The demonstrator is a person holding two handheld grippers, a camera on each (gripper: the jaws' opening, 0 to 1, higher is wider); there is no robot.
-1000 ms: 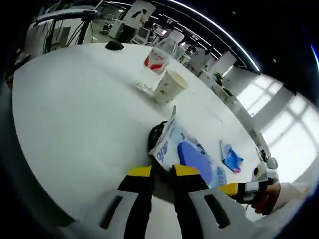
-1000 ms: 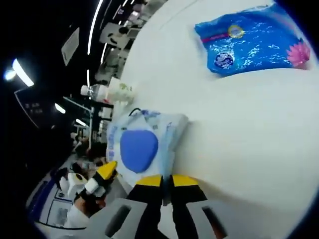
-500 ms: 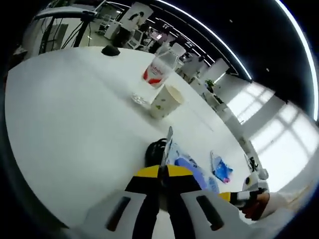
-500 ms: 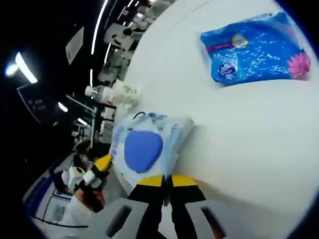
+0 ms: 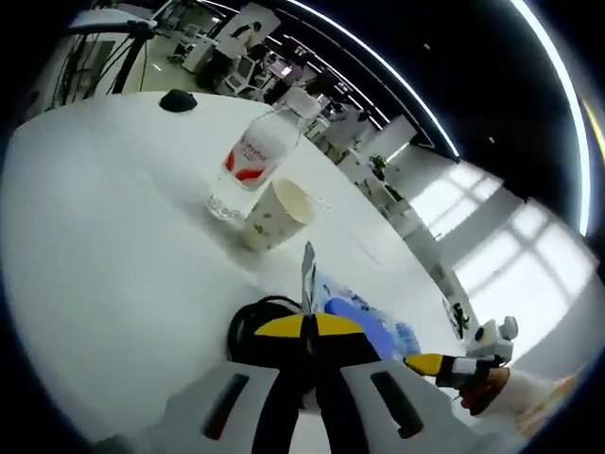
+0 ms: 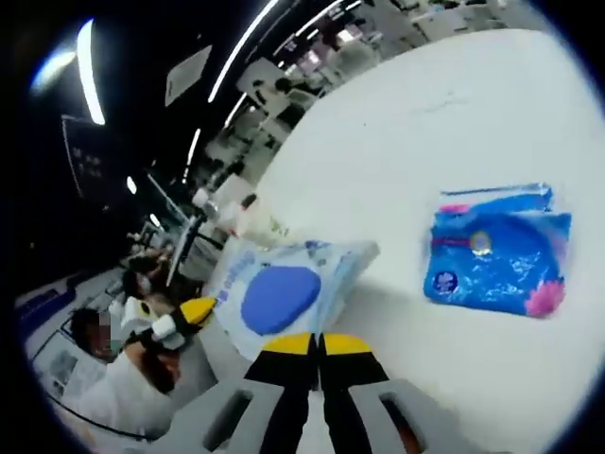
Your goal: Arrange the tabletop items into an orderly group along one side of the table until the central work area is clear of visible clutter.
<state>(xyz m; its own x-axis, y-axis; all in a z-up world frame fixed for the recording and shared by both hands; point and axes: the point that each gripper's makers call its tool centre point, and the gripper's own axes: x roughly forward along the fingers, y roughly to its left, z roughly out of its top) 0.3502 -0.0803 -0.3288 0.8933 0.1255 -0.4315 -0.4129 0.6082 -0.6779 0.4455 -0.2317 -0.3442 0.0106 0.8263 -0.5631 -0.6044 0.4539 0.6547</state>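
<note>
Spanning both views, the white table [image 5: 104, 265] is the largest surface and carries every item listed below.

1. White pack with the blue oval [image 6: 284, 295]: in the right gripper view it lies flat just ahead of my right gripper [image 6: 317, 342]. My right fingers are pressed together on its near edge. In the left gripper view the same pack is seen edge-on, rising as a thin upright sheet from my left gripper [image 5: 307, 326]. My left fingers are closed tight on that edge, with no gap between the yellow tips. The pack is therefore pinched from two sides at once.

2. Blue packet [image 6: 499, 260]: it lies flat on the table, well apart from the held pack, with a pink flower mark at one corner.

3. Water bottle [image 5: 248, 163]: clear, red label, white cap, standing upright in the left gripper view.

4. Paper cup [image 5: 274, 214]: upright, open mouth, just beside the bottle and possibly touching it.

5. Black cable loop [image 5: 248, 326]: it lies on the table close against my left gripper, partly hidden behind it.

6. Small dark object [image 5: 178, 100]: it sits near the far table edge; its type cannot be told.
</note>
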